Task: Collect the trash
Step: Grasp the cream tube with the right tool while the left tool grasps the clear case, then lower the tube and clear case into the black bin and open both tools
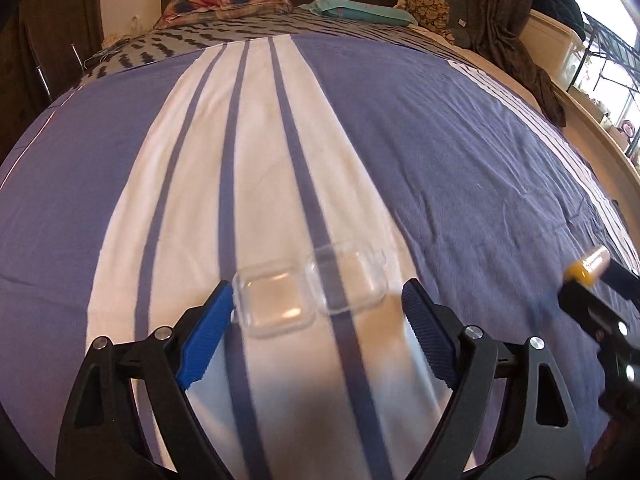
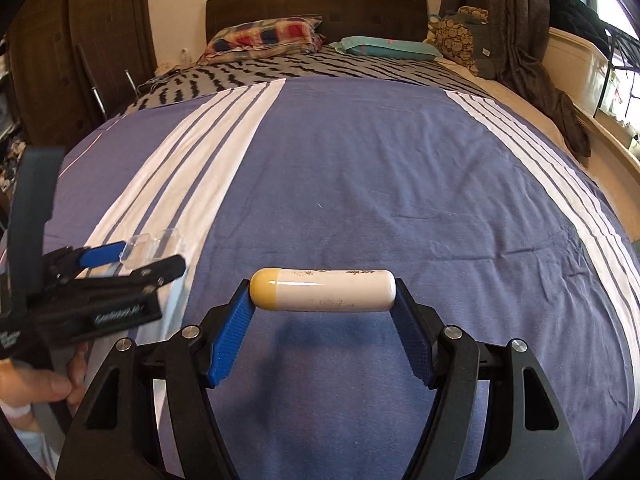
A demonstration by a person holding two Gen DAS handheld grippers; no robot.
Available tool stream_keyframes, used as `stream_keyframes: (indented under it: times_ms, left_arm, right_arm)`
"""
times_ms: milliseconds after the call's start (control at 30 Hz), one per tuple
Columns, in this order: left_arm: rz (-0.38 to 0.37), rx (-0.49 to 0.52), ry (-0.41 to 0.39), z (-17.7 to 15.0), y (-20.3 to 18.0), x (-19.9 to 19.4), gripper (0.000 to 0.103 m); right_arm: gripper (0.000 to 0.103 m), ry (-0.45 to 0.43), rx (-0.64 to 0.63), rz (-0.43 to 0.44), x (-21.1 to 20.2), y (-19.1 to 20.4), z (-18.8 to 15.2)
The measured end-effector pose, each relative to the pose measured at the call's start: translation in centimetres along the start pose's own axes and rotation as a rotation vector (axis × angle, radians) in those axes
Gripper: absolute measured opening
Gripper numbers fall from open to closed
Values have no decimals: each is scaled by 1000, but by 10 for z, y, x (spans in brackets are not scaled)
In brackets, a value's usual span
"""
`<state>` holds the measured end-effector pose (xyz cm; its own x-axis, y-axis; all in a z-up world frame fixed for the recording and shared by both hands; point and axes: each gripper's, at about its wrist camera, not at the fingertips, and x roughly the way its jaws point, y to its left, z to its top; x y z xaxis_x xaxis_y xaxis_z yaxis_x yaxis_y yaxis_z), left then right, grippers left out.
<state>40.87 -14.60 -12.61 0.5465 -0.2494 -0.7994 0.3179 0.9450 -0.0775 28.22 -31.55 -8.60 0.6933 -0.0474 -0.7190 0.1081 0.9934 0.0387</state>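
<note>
Over the bed (image 2: 360,168), your right gripper (image 2: 323,292) is clamped end-to-end on the tube (image 2: 332,290) — held crosswise above the blue cover. Your left gripper (image 1: 318,300) spreads wide around the clear case (image 1: 312,292) on the white stripe — pads just beside it, contact unclear.

Both wrist cameras sitting low and close over the bedspread (image 1: 400,140), facing the headboard (image 2: 316,4), left one looking along the white stripes, right one further right, both sharing pillows (image 2: 264,36) and bed.
</note>
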Motion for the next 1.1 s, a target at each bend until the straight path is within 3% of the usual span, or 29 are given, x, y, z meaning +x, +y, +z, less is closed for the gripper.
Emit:
stream_keyframes:
  times_ms: [100, 300, 500, 733, 867, 1100]
  left_arm:
    - [13, -6, 7, 3, 1, 3, 70]
    - [15, 0, 3, -4, 3, -8, 69]
    - [23, 13, -57, -26, 8, -66, 69]
    - [27, 14, -134, -81, 9, -152, 70]
    - [21, 12, -175, -133, 6, -200, 70]
    - [3, 5, -172, -219, 2, -240, 70]
  right_arm:
    - [69, -6, 2, 14, -3, -3, -2]
    - [69, -19, 2, 36, -14, 2, -7]
    - [69, -43, -10, 51, -45, 14, -17]
    - [69, -107, -33, 59, -111, 37, -48]
    - [69, -133, -24, 82, -146, 46, -77]
    - [69, -118, 7, 118, -187, 56, -148]
